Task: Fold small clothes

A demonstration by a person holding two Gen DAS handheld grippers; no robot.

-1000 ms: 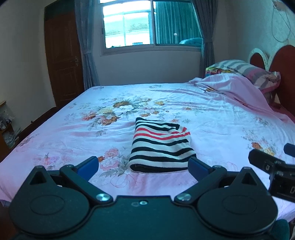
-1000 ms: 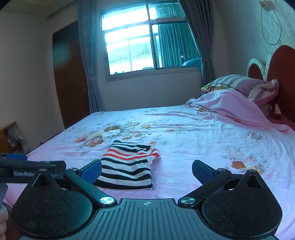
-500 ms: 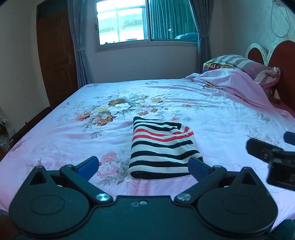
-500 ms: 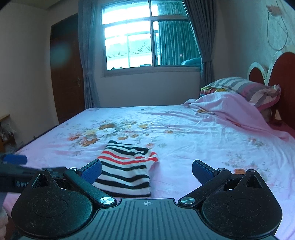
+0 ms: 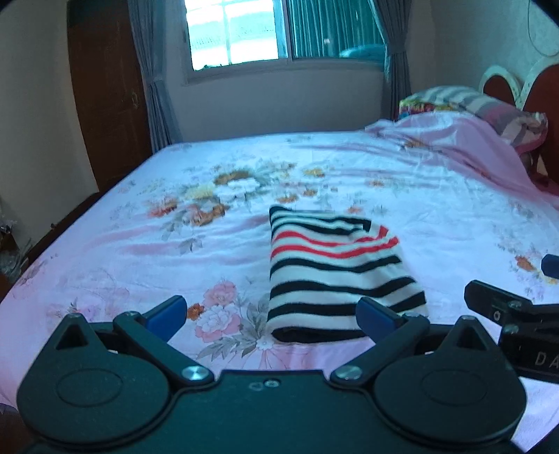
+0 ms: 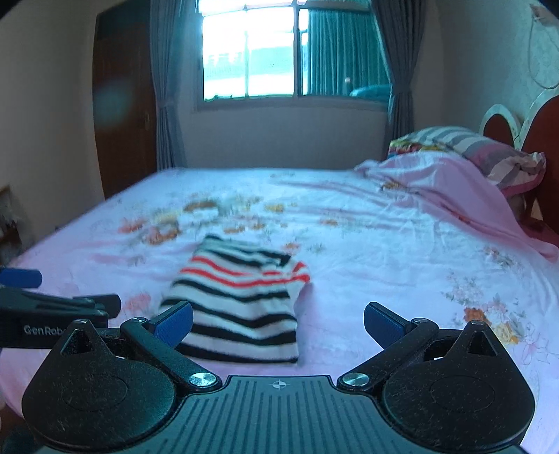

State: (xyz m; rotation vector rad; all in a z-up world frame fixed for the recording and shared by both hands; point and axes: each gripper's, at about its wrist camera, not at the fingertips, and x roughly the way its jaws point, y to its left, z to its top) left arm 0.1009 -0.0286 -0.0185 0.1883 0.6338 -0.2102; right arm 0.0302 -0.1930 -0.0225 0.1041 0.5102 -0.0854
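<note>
A folded garment (image 5: 335,276) with black, white and red stripes lies flat on the pink floral bed sheet (image 5: 174,251). My left gripper (image 5: 270,319) is open and empty, just in front of the garment's near edge. My right gripper (image 6: 277,323) is open and empty, near the garment (image 6: 241,300), which sits left of centre in the right wrist view. The right gripper shows at the right edge of the left wrist view (image 5: 517,321). The left gripper shows at the left edge of the right wrist view (image 6: 52,310).
A rumpled pink blanket (image 5: 464,153) and striped pillow (image 5: 489,108) lie at the bed's head on the right by a red headboard (image 5: 545,101). A window (image 5: 279,31) with curtains is at the back. A brown door (image 5: 104,97) stands on the left.
Both grippers have drawn back and lowered slightly toward the near bed edge. The garment lies still. Both stay open.
</note>
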